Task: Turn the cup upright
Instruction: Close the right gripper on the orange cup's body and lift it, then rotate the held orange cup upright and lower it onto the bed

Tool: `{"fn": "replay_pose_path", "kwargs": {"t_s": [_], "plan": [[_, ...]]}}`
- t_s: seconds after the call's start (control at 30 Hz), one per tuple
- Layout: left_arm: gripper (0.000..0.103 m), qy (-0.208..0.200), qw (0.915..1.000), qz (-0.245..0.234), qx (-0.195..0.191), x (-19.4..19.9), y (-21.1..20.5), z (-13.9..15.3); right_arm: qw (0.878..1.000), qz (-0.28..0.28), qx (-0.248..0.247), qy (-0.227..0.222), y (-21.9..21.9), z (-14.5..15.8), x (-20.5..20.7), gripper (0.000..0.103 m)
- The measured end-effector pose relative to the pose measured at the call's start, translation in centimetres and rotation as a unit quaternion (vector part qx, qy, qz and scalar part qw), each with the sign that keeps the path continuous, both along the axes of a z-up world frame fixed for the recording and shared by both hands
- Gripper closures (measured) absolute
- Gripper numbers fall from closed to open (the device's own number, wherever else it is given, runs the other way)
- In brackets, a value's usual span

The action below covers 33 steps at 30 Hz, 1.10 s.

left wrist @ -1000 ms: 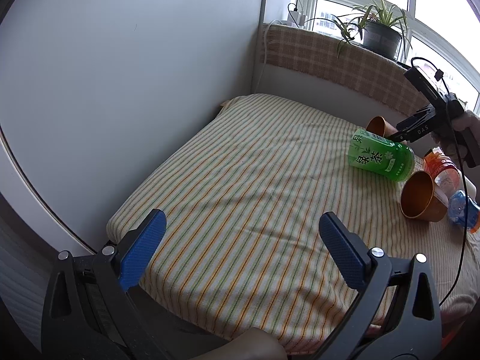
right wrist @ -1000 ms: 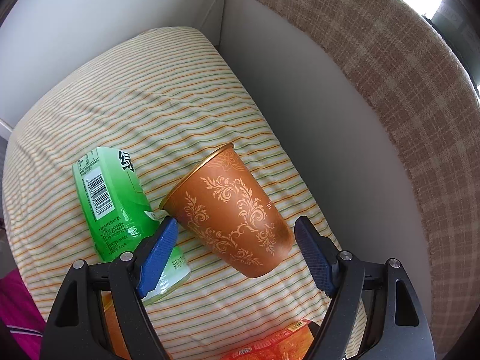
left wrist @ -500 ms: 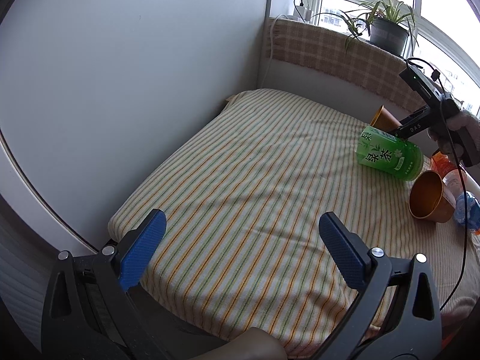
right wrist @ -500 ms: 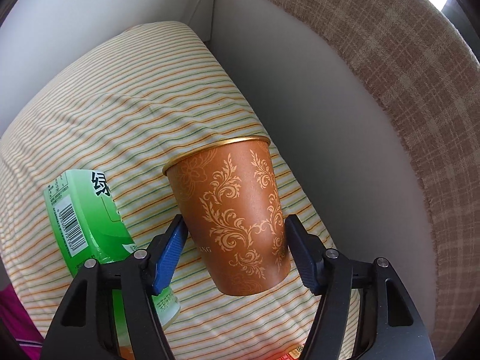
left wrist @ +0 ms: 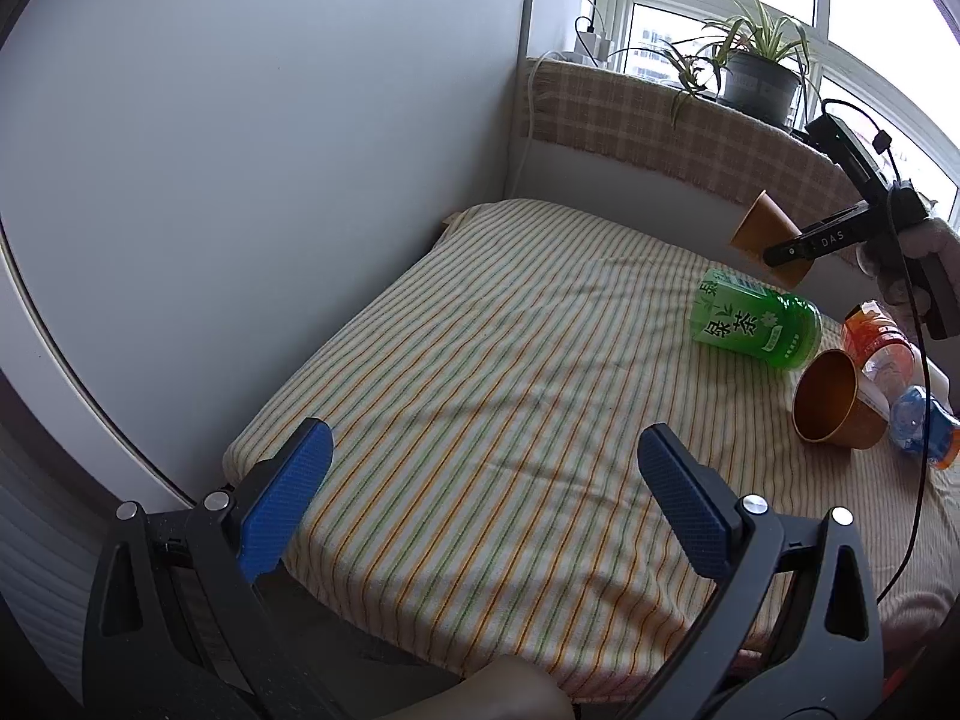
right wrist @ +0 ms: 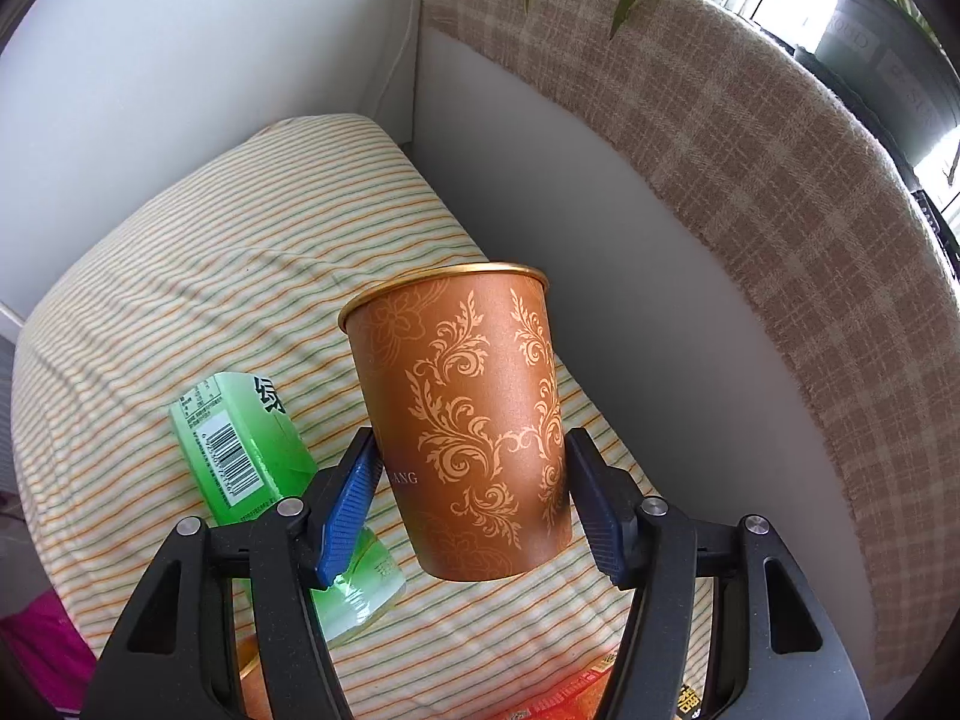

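1. Right gripper [right wrist: 471, 495]: clamped on the copper cup [right wrist: 465, 420], blue pads [right wrist: 351, 504] pressed to both flanks of its lower half. One second earlier, jaws spread wide either side of the cup as it lay on its side; half a second earlier, already closed on it with the cup part-raised.
2. Copper cup: lifted clear of the striped cloth [right wrist: 198, 258], gold rim uppermost, leaning slightly left in the right wrist view. Formerly on its side with mouth toward the far left; now close to upright. In the left wrist view, seen as a small tilted cone [left wrist: 762, 228] above the cloth, against the white panel [left wrist: 630, 186], higher than half a second ago.
3. Left gripper [left wrist: 480, 498]: jaws wide apart, nothing between them, hovering over the near edge of the striped cloth [left wrist: 480, 360]. Spread unchanged across all three moments.
4. Green bottle [right wrist: 252, 468]: lying on its side, barcode up, just left of and below the held cup, partly hidden behind the right gripper's left finger. In place as before.
5. Second copper cup [left wrist: 831, 405]: on its side at far right of the left wrist view, mouth toward the camera, beside an orange bottle [left wrist: 876, 339] and a blue-topped bottle [left wrist: 918, 423]. Not shifted on the cloth.
6. Potted plant [left wrist: 756, 75]: on the sill above the checked blanket [left wrist: 630, 114].
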<state>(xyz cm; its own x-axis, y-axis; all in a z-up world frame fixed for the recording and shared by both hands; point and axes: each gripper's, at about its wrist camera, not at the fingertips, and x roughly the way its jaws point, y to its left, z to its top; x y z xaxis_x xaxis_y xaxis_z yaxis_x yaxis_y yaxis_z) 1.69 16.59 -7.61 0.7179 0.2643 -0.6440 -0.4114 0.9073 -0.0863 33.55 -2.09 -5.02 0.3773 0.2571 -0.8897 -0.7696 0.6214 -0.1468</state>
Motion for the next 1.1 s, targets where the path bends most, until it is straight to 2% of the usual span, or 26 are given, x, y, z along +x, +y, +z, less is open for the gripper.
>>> {"fn": "replay_pose_path", "kwargs": {"t_s": [0.33, 0.43, 0.6, 0.8, 0.97, 1.1], "plan": [[0.0, -0.023, 0.9994, -0.026, -0.006, -1.6, -2.0, 1.8, 0.997, -0.035, 0.064, -0.032, -4.7, 6.3, -7.4, 0.042], [0.0, -0.033, 0.9987, -0.039, -0.004, -2.0, -2.8, 2.5, 0.994, -0.059, 0.083, -0.033, -5.1, 6.8, -9.6, 0.042], [0.0, -0.05, 0.9967, -0.064, 0.001, -2.3, -4.3, 3.6, 0.984, -0.11, 0.14, -0.018, -8.4, 7.0, -12.4, 0.042], [0.0, -0.06, 0.9932, -0.1, -0.003, -1.9, -6.3, 4.2, 0.959, -0.186, 0.211, 0.027, -13.2, 5.3, -16.4, 0.042], [0.0, -0.054, 0.9901, -0.129, -0.014, -1.2, -8.1, 3.9, 0.923, -0.266, 0.265, 0.079, -16.8, 2.3, -19.1, 0.042], [0.0, -0.046, 0.9873, -0.15, -0.025, -0.7, -9.4, 3.5, 0.89, -0.313, 0.302, 0.137, -18.6, -1.1, -21.2, 0.042]]}}
